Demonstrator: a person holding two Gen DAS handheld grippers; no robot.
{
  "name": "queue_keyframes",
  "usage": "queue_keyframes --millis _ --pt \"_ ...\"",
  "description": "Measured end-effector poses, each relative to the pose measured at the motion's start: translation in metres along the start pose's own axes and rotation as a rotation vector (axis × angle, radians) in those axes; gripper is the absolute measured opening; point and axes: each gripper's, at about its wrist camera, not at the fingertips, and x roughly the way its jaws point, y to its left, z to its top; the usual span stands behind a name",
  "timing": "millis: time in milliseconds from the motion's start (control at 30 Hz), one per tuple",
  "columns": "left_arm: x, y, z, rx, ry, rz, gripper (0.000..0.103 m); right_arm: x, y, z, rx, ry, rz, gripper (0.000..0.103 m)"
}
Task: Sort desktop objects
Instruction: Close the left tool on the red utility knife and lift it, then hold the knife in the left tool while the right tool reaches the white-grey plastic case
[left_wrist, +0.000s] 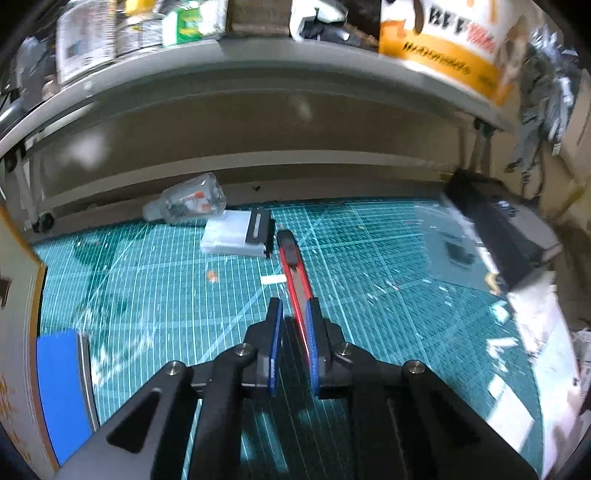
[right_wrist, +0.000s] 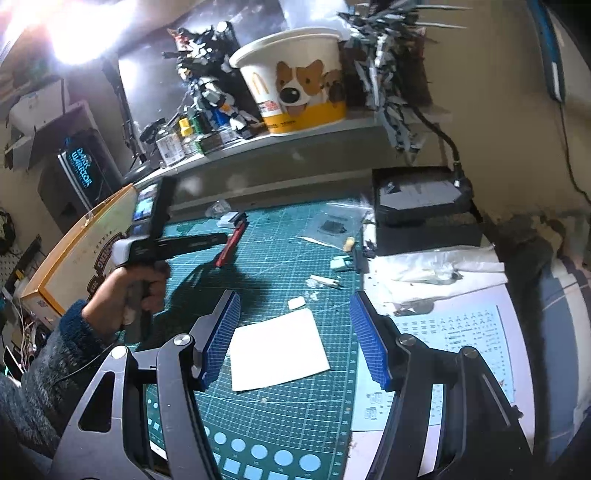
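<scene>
The left gripper (left_wrist: 294, 314) is being seen from its own camera with its two blue pads drawn narrow around the near end of a red utility knife (left_wrist: 294, 275). The right pad is lying against the knife's side, while a thin gap is showing at the left pad, so a firm grip cannot be told. No earlier frame is being given for comparison.

The knife is being shown as one long, slim red body with a black slider and cap at its far end, lying flat on the green cutting mat (left_wrist: 155, 280) and pointing toward the mat's far edge. Beyond it, one clear plastic case (left_wrist: 236, 236) with a black part is lying near that edge, and one clear bottle (left_wrist: 186, 201) is lying on its side just past it.

Only the right wrist view is showing the hand (right_wrist: 125, 295) gripping the left tool, and the right gripper (right_wrist: 295, 334) held wide with nothing between its pads, hovering over one white paper square (right_wrist: 277, 349) near the mat's near edge. One decal sheet (right_wrist: 454, 332) is lying at the mat's right edge. On the shelf behind, one corgi-printed paper bucket (right_wrist: 295, 81) is standing.
</scene>
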Motion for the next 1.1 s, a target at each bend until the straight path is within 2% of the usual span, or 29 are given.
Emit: queue_keyframes --millis 33,67,100,133,167,200,333,400,433,467,500,533,700,833,1100 --pt "0.006 -0.004 0.005 0.014 0.001 -0.01 0.015 0.001 0.002 0.001 -0.007 -0.001 0.002 0.059" --pt "0.012 -0.008 0.009 0.027 0.003 -0.011 0.023 0.001 0.004 0.001 -0.013 -0.002 0.003 0.059" --pt "0.016 -0.01 0.012 0.031 0.0 -0.003 0.037 0.002 0.006 0.002 -0.02 -0.003 0.005 0.059" --pt "0.02 -0.012 0.015 0.03 -0.001 0.002 0.045 0.004 0.007 0.002 -0.02 -0.001 0.009 0.059" --pt "0.025 -0.013 0.017 0.018 0.002 0.007 0.06 0.006 0.007 0.002 -0.019 0.004 0.013 0.059" --pt "0.029 -0.013 0.018 0.003 0.002 0.014 0.064 0.008 0.007 0.002 -0.019 0.008 0.016 0.059" --pt "0.038 -0.015 0.022 -0.008 0.002 0.041 0.065 0.016 0.003 0.0 -0.012 0.028 0.022 0.059" --pt "0.042 -0.018 0.023 0.001 0.006 0.054 0.063 0.02 0.0 -0.001 -0.003 0.034 0.024 0.059" --pt "0.043 -0.017 0.024 -0.002 0.005 0.063 0.057 0.021 -0.002 -0.001 0.004 0.036 0.026 0.059" --pt "0.043 -0.016 0.025 -0.007 0.003 0.08 0.034 0.022 -0.004 -0.001 0.011 0.038 0.028 0.059" --pt "0.042 -0.013 0.025 -0.015 0.006 0.081 0.019 0.022 -0.004 -0.001 0.011 0.038 0.029 0.059" --pt "0.04 -0.009 0.025 -0.03 0.013 0.061 0.015 0.022 -0.005 -0.001 0.012 0.038 0.03 0.059" --pt "0.017 0.002 0.011 -0.042 0.0 0.011 0.013 0.024 -0.004 0.0 0.013 0.038 0.036 0.059" --pt "-0.037 0.017 -0.017 -0.071 -0.071 -0.037 0.013 0.025 0.0 -0.001 0.003 0.043 0.037 0.059" --pt "-0.128 0.024 -0.077 -0.084 -0.204 -0.052 0.013 0.041 0.019 -0.002 -0.06 0.049 0.072 0.059"
